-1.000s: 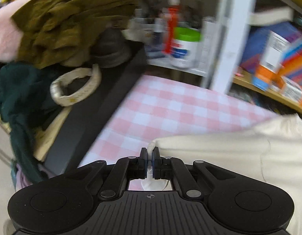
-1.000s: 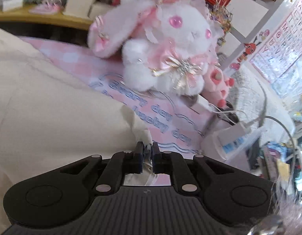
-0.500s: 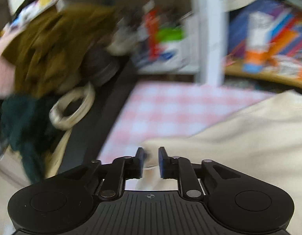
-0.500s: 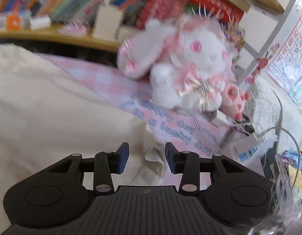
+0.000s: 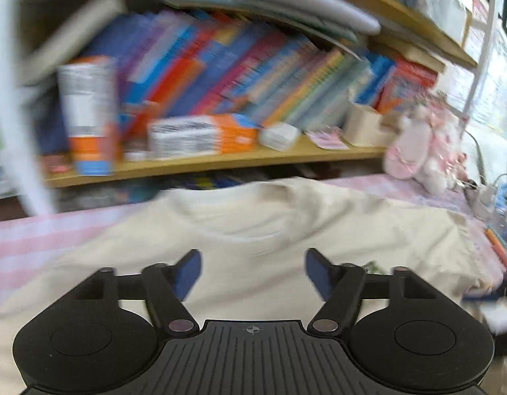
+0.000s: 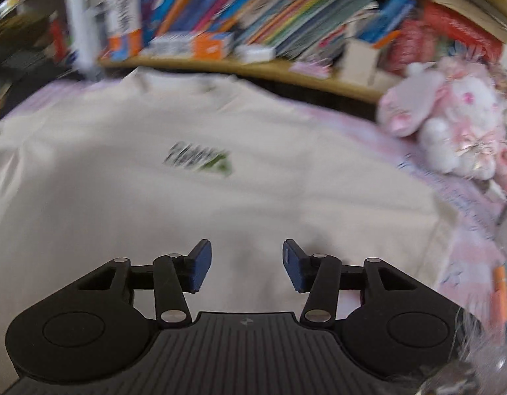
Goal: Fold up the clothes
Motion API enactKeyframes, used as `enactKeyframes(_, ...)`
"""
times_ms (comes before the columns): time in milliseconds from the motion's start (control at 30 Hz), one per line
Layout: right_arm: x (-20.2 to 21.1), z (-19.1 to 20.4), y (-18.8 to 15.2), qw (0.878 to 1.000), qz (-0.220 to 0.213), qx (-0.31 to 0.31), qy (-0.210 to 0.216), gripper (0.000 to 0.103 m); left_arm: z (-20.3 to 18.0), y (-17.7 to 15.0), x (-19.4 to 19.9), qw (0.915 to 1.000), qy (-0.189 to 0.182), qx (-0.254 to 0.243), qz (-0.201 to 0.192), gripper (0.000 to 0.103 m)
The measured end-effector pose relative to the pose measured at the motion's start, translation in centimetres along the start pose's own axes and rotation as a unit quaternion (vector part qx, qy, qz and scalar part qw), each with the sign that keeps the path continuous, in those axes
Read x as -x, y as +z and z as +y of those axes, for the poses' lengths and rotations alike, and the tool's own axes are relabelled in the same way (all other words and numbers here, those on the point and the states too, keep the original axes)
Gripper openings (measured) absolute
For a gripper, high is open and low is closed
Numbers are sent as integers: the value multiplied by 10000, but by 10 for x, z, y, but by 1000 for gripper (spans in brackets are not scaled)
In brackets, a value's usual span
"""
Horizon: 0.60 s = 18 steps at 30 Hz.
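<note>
Cream sweatshirt spread flat over the pink checked table, collar toward the far edge under the bookshelf, small dark-and-green print on the chest facing up. Plush rabbit sitting near the far right corner, just beside the garment's right side.

Left gripper above the lower middle of the cloth, jaws opening and already wide, nothing between the blue pads. Right gripper likewise over the cloth nearer the front edge, jaws parted partway, holding nothing.

Risks from here, as a judgement: both views smeared by fast travel, so easy to overshoot the next pinch point and catch only the top layer, or bunch fabric and pull the flattened body askew. Right sleeve side lying close to the rabbit and to the cables at the right edge; a wide sweep there liable to drag or topple them. With the right jaws only half parted, a thick seam or cuff likely to be pushed rather than taken in.

Against the earlier frames: a second ago each gripper clamped tight on a cream edge, left at the left side of the table, right near the rabbit. Now both released, both swung inward to face the bookshelf, garment lying unheld.
</note>
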State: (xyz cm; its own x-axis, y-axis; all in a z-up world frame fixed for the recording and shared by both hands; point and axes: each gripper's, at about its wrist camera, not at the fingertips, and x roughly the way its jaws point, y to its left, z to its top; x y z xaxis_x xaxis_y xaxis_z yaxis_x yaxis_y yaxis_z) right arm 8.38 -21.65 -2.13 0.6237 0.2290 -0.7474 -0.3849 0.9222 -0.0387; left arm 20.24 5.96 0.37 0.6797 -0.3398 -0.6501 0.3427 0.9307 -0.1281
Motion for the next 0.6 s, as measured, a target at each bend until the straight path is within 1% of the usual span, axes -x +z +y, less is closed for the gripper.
enactKeyframes(133, 1, 10, -21, 9995, 120, 256, 102, 40, -31, 16, -50, 9996, -165, -63, 235, 82)
enactKeyframes(233, 3, 4, -29, 9993, 131, 177, 291, 39, -45, 24, -76, 9993, -188, -166, 268, 82)
enactKeyframes(367, 5, -4, -35, 9986, 101, 130, 505, 40, -43, 35, -107, 9989, -283, 172, 346, 77)
enactKeyframes(400, 5, -5, -35, 9983, 98, 172, 542, 41, -41, 38, -113, 9985, -309, 264, 356, 72)
enactKeyframes(433, 5, -5, -35, 9980, 94, 213, 580, 44, -40, 41, -120, 9984, -275, 332, 378, 60)
enactKeyframes(467, 5, -6, -35, 9977, 91, 254, 617, 45, -38, 44, -127, 9981, -207, 397, 419, 52)
enactKeyframes(500, 4, -6, -35, 9975, 86, 283, 643, 45, -36, 47, -133, 9977, -151, 465, 474, 39)
enactKeyframes(533, 4, -7, -35, 9973, 80, 306, 663, 46, -33, 49, -138, 9971, -144, 539, 512, 37)
enactKeyframes(600, 3, -8, -35, 9969, 61, 323, 716, 48, -26, 53, -144, 9958, -244, 697, 548, 37)
